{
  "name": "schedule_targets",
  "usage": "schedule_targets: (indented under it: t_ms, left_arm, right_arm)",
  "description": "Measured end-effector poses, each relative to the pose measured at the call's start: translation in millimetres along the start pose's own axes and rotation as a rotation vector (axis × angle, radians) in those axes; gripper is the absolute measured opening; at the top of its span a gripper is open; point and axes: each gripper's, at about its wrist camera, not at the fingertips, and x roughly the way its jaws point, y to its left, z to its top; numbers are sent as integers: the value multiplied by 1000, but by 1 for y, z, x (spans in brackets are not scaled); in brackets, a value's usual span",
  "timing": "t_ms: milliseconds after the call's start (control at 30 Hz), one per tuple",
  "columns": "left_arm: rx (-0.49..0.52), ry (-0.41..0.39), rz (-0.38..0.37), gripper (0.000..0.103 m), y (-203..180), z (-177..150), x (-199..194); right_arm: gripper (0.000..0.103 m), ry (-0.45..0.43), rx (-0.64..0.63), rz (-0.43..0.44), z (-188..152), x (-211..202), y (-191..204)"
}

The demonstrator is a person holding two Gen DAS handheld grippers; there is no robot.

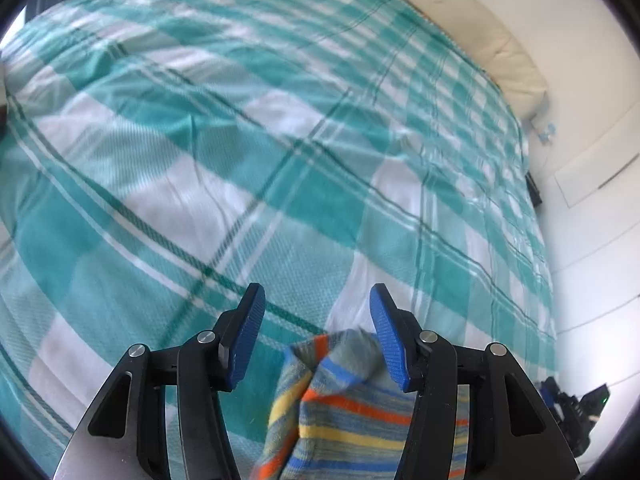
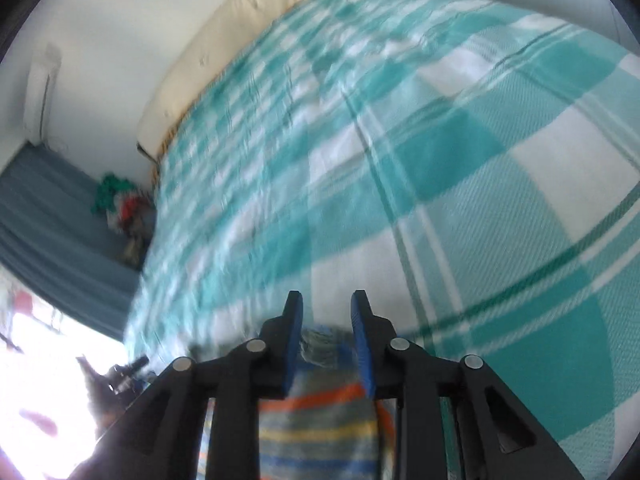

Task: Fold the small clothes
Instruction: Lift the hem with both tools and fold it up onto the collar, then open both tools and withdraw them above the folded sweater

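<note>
Your left gripper point(image 1: 317, 300) stands wide open, its 2 blue pads point(image 1: 248, 336) far apart w/ nothing pinched between them. The sock point(image 1: 344, 412), striped in orange, yellow, blue & grey-green, sits low in the left wrist view, bunched up under the gripper; its top edge touches the inner face of the right-hand pad, but the other pad is well clear of it, so no grip there. The sock's left edge is folded over into a narrow flap that runs down toward the bottom of the frame. Your right gripper point(image 2: 327, 304) is narrow, pads point(image 2: 362, 344) close together & about parallel; the sock point(image 2: 320, 428) lies right behind & below them, w/ its fuzzy cuff end poking up into the gap. Can't tell for sure whether the pads are pressing on the cloth or just framing it, since the contact spot is blurred & partly hidden by the fingers. Both grippers hang over the bed point(image 1: 200, 140), covered w/ a teal & white plaid blanket point(image 2: 480, 160) that has a few soft wrinkles. A cream headboard point(image 1: 480, 36) runs along the far edge of the bed against a white wall point(image 1: 592, 220). In the right wrist view, a heap of clothes point(image 2: 120, 204), green, red & white, sits on a blue-grey surface point(image 2: 48, 216) beside the bed, well apart from the sock. That whole view is smeared by motion blur, esp. on its left side.
</note>
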Motion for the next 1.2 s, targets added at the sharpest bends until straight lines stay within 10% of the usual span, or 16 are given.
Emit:
schedule_targets:
  t_ms: [167,333,567,767,967,1200]
  left_arm:
    - [204,-9,-40,59,-19,-41,-28]
    - [485,139,-117,58,-33,-150,-39]
    - [555,179,26,21,3,-208,-52]
    - [487,56,-6,66,-10,-204,-93]
    - [516,121,168,71,3,-241,-59]
    - [511,96,169,77,30,-297,-131]
  right_arm:
    - [27,38,-221,-55,-9,-14,33]
    - [27,181,-475,3,-81,-31,62]
    - [22,347,-758,-139,-197,-50,17]
    - [25,236,-732,-160,-195,-87,37]
    - [30,324,-710,-171,-220,-58,41]
    - [31,275,-646,-212,-242,-120,21]
